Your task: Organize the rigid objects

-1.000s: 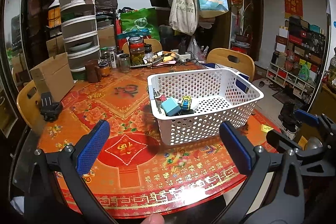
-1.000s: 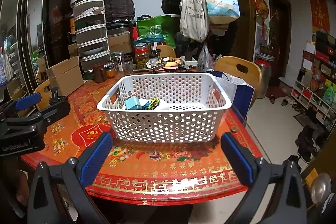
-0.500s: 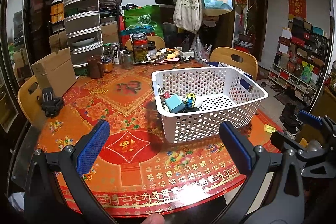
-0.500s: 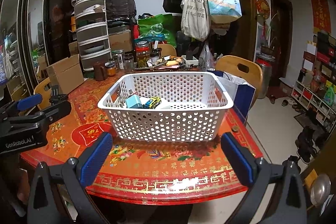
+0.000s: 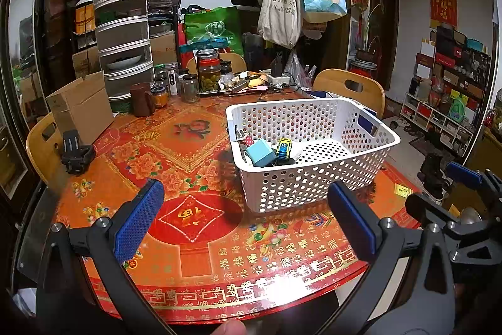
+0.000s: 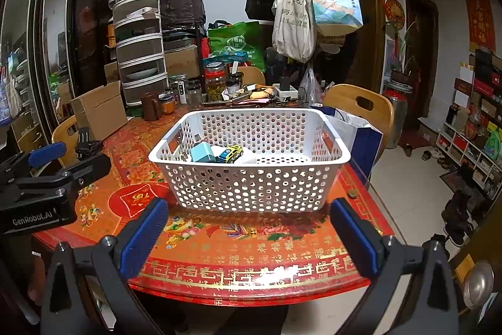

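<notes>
A white perforated basket (image 5: pixel 373 159) (image 6: pixel 251 193) stands on the red patterned table (image 5: pixel 194 165) (image 6: pixel 251 244). Inside it lie a teal box (image 5: pixel 260 151) (image 6: pixel 202 152), a yellow-and-blue toy car (image 5: pixel 284 148) (image 6: pixel 230 153) and some small items I cannot make out. My left gripper (image 5: pixel 244 222) hovers open over the table's near edge, left of the basket. My right gripper (image 6: pixel 248 237) is open too, in front of the basket's near wall. Both hold nothing. The other gripper's body shows at each view's side.
A black clip-like holder (image 5: pixel 75 151) sits at the table's left, beside a cardboard box (image 5: pixel 78 105). Jars (image 5: pixel 208 74), a brown mug (image 5: pixel 142 99) and stacked drawers (image 5: pixel 124 36) crowd the far edge. Wooden chairs (image 6: pixel 360 109) ring the table; a coat rack with bags (image 6: pixel 301 8) stands behind.
Both grippers have drawn back and risen slightly, so the basket sits a little farther off. Both stay open, and nothing on the table has moved.
</notes>
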Demonstrator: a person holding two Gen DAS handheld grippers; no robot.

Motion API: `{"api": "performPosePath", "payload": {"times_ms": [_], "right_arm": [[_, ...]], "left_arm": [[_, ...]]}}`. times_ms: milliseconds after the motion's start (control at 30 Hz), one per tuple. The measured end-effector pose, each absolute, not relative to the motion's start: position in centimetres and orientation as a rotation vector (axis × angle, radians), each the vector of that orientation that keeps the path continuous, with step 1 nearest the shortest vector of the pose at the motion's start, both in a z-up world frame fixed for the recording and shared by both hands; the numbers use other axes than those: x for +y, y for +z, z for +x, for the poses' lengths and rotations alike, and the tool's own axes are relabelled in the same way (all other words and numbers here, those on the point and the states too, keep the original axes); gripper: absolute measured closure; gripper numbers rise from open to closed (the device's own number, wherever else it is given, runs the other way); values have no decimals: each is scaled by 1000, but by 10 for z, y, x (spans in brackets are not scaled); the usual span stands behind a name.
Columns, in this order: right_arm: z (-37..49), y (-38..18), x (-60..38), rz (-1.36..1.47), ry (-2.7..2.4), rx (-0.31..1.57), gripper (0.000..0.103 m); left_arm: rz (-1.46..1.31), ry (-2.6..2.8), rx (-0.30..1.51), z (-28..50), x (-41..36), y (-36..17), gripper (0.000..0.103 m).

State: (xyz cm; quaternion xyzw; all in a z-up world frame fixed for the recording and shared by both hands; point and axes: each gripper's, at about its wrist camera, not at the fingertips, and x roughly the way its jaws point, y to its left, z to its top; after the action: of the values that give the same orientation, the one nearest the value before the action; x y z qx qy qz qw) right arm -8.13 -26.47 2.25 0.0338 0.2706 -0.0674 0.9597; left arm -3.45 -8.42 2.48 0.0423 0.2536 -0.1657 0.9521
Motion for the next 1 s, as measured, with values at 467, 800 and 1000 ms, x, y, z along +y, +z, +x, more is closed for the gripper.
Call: {"api": "performPosePath", "payload": {"times_ms": [467,800,1000], "right_arm": [[-83,23,-261,57,-130,550,1],[-83,24,-260,57,-131,549,1],[-82,24,-260,55,-130,550,1]], "left_arm": [[86,-339,518,-35,-84,26,0],[82,-340,524,-36,-79,26,0],[83,-338,524,-36,-80,26,0]]}}
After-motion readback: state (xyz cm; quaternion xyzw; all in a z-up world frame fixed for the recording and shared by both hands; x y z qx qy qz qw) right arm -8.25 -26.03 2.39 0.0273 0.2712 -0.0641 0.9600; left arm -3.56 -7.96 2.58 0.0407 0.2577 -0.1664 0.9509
